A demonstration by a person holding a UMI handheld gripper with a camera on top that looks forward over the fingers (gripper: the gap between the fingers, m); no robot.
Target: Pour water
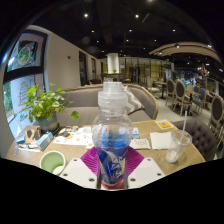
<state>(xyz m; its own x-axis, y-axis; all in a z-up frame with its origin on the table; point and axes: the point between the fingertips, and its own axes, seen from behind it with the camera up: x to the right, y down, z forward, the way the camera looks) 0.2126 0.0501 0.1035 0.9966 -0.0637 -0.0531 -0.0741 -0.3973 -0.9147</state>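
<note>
Hand-held gripper [112,170] pinching the bottle [112,130] upright between both pads, raised over the bench [160,135], glass [178,146] off to the right, green cup [53,161] left, plant [42,105] beyond.

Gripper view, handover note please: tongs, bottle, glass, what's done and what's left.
Tongs: shut on the water bottle, pink pads pressing both sides of its lower body; the bottle is upright and its white cap is on.
Glass: stands on the wooden table beyond the tongs, to their right; whether it holds any water cannot be told.
Green cup: on the table to the left of the tongs.
Done: bottle grasped.
Left: probably uncap, bring the bottle over the glass, tilt and pour.
</note>
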